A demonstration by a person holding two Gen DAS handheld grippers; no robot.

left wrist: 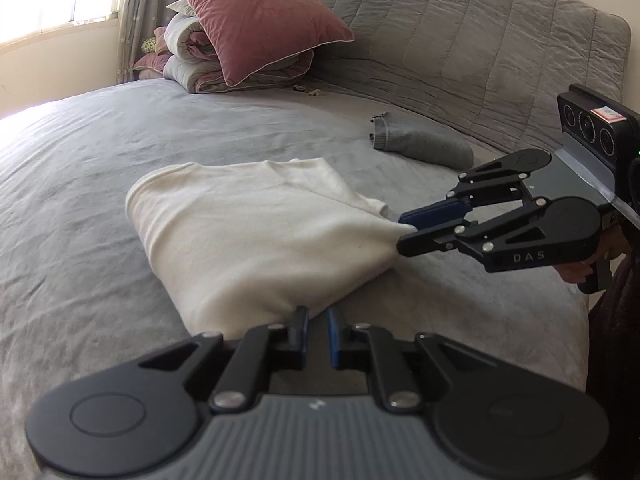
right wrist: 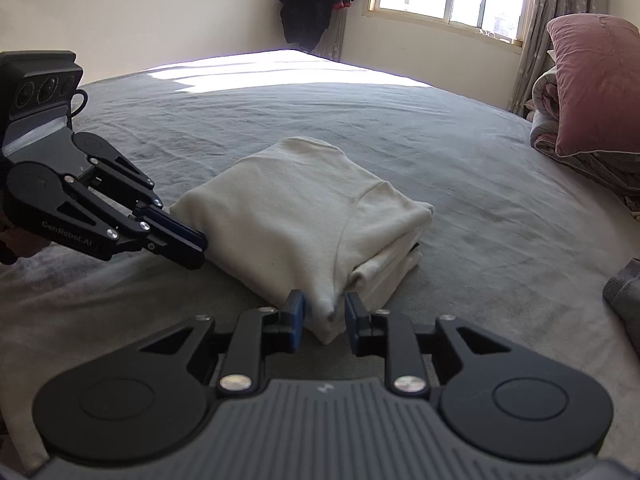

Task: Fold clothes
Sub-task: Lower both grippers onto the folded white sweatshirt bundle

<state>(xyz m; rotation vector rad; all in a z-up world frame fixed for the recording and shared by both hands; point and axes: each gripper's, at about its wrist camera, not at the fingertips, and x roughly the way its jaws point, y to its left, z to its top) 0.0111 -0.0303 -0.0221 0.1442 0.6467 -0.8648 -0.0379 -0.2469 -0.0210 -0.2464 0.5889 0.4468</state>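
Your left gripper (right wrist: 196,250) looks clamped on the near corner of the cream garment (left wrist: 256,232). Your right gripper (right wrist: 324,320) straddles the other corner — fingers parted, cloth bunched between, not pinched tight. The garment lies mid-bed (right wrist: 400,120) in a stacked, layered rectangle — mostly folded. A grey garment (left wrist: 420,144) by the headboard lies loosely folded.
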